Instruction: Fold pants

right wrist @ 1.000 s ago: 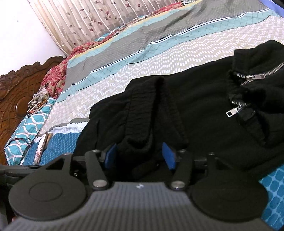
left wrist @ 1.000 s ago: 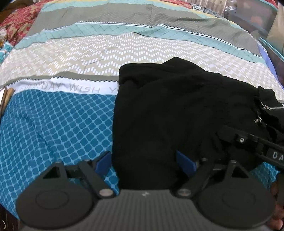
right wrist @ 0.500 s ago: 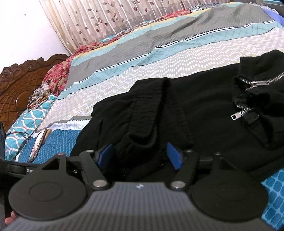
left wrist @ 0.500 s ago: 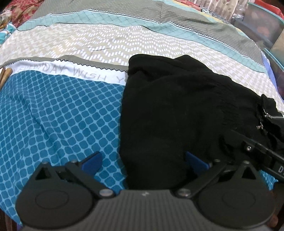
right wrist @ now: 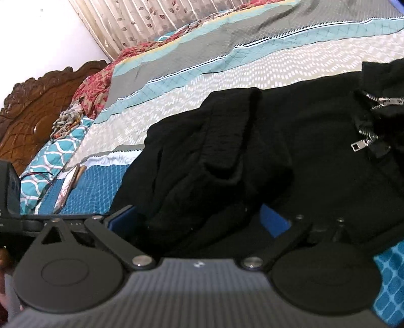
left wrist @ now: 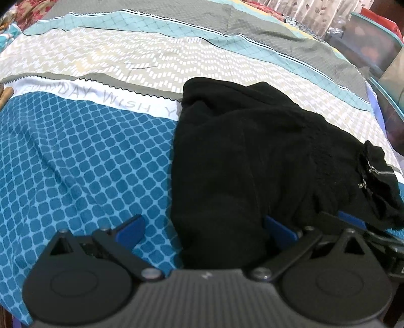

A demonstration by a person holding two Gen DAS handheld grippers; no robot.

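The black pants (left wrist: 240, 156) lie folded in a thick bundle on the patterned bed sheet (left wrist: 83, 164), with silver zippers (right wrist: 366, 141) at their right end. My left gripper (left wrist: 204, 230) stands open at the bundle's near left edge. Its left pad rests over the blue sheet and its right pad sits beside the cloth. My right gripper (right wrist: 199, 219) is further right on the same near edge. Its jaws are opening, with a loose ribbed fold (right wrist: 227, 141) between them and neither pad pressing it. A blue finger of the right gripper (left wrist: 351, 217) shows in the left wrist view.
A carved wooden headboard (right wrist: 38, 106) and red floral bedding (right wrist: 101, 83) lie at the left end of the bed, below a curtain (right wrist: 151, 22). Wooden sticks (right wrist: 70, 181) rest near the sheet's left edge. Teal bins (left wrist: 373, 43) stand beyond the bed's far right side.
Both grippers' jaws have spread wide and let go of the black cloth. The left wrist view has tipped slightly; the pants have settled on the sheet.
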